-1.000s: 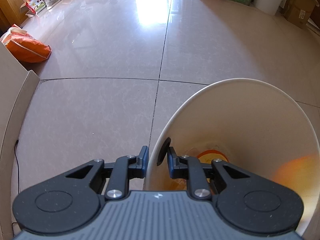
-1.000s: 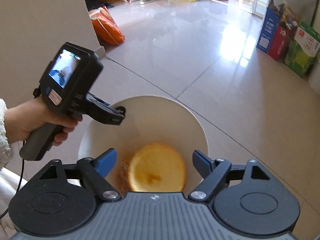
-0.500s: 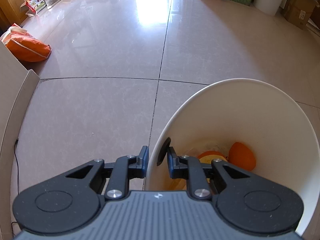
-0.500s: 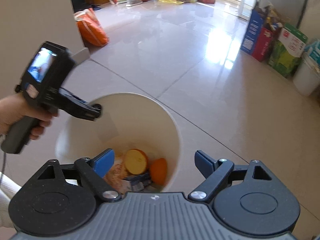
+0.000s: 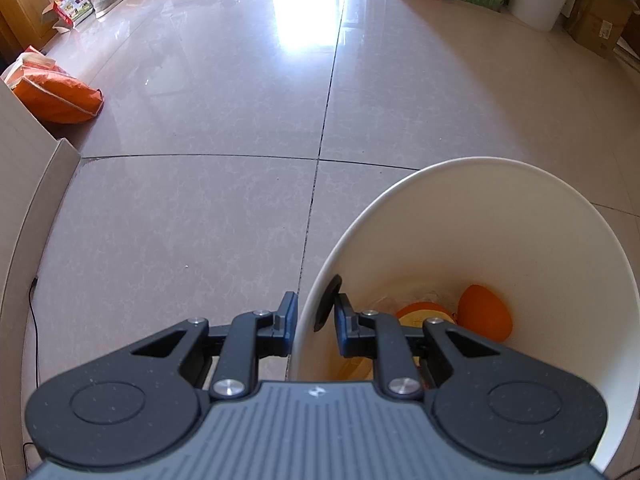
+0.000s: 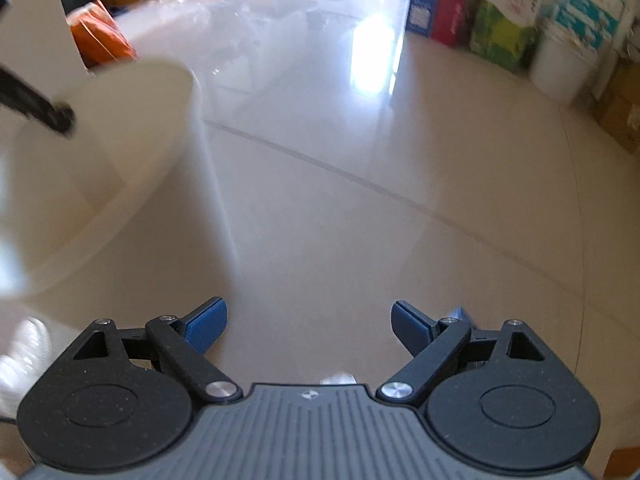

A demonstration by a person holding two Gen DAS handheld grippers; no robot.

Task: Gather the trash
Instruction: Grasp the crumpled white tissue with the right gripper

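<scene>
The left gripper (image 5: 314,322) was clenched on the near-left rim of a white bin (image 5: 500,208), one of its fingers (image 5: 288,314) outside the wall and the other inside. A second earlier a pale orange blur was dropping past the bin's right wall; half a second earlier, and now, an orange piece of trash (image 5: 484,312) lay at the bottom, against other yellow and orange scraps, so that piece was collected.

The right gripper (image 6: 308,326), earlier directly above the bin's mouth, had swung away to the right and down toward bare floor (image 6: 360,208), with the bin (image 6: 100,128) now blurred at far left. Its blue fingers (image 6: 206,324) stood released, wide apart with nothing between them, likely ready for another piece.

The bin seemed tilted, long axis leaning away, mouth opening upward. The orange piece looked roughly oval, standing on end.
</scene>
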